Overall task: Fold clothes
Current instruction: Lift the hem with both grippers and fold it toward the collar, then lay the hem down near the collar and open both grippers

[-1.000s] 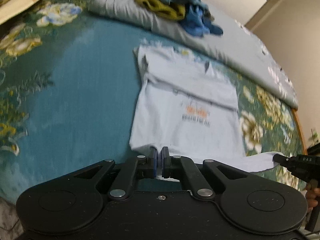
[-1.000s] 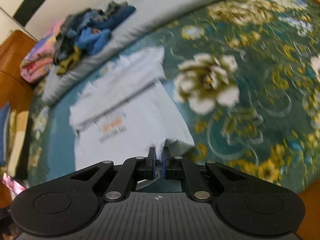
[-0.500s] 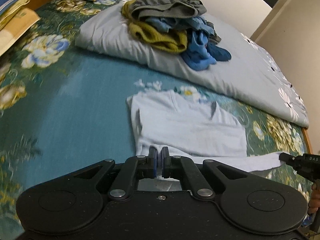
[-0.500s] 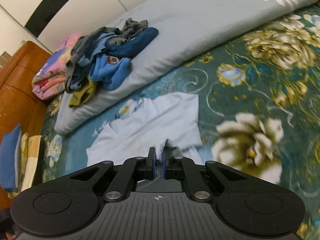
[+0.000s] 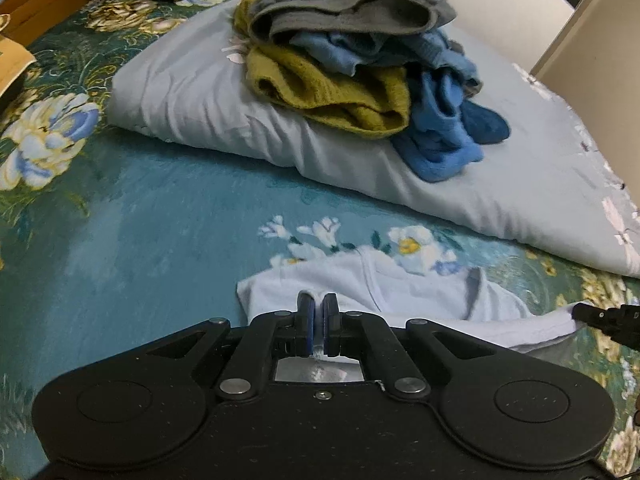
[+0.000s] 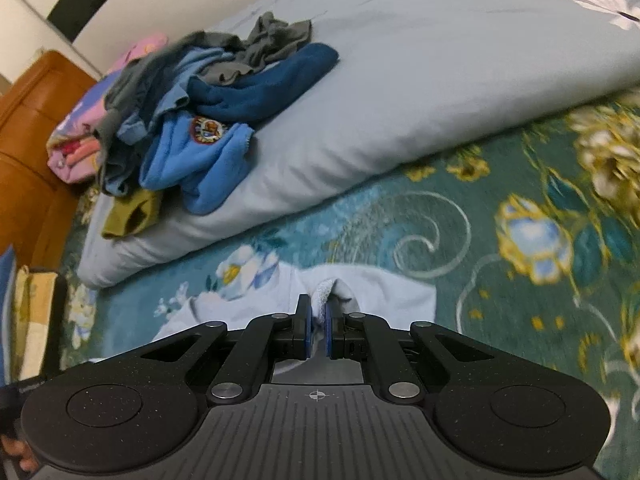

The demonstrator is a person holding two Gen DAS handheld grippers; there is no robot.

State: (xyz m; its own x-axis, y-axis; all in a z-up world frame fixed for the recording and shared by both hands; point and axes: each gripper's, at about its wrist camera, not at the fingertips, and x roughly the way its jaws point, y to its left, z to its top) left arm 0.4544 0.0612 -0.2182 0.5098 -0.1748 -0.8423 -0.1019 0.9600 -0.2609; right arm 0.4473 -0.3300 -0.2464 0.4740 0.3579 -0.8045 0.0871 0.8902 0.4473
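The pale blue T-shirt (image 5: 404, 292) lies flat on the teal floral bedspread (image 5: 132, 232), its neckline at 12 o'clock toward the grey duvet (image 5: 480, 184), and its hem edge is lifted and doubled over the body. That raised edge runs from 9 to 3 o'clock, stretched between the 2 grippers, so the shirt's long axis points away from both, toward 12. The left gripper (image 5: 318, 330) is clamped narrow on 1 hem corner, a sliver of cloth visible between its blue pads (image 5: 305, 320); the right gripper (image 6: 317, 334) is likewise closed on the other corner, with a bunched tuft of fabric poking out above its jaws. In the left view the right tool's tip (image 5: 600, 316) shows at 3 o'clock, pinching the far end of the hem. Both tools tilt steeply downward and sit about level with each other, neither clearly nearer the collar. Judging by this, the fold needs the hem laid down near the neckline. Beyond it, at 12 o'clock, a heap of unfolded clothes (image 5: 360, 60) waits on the duvet.
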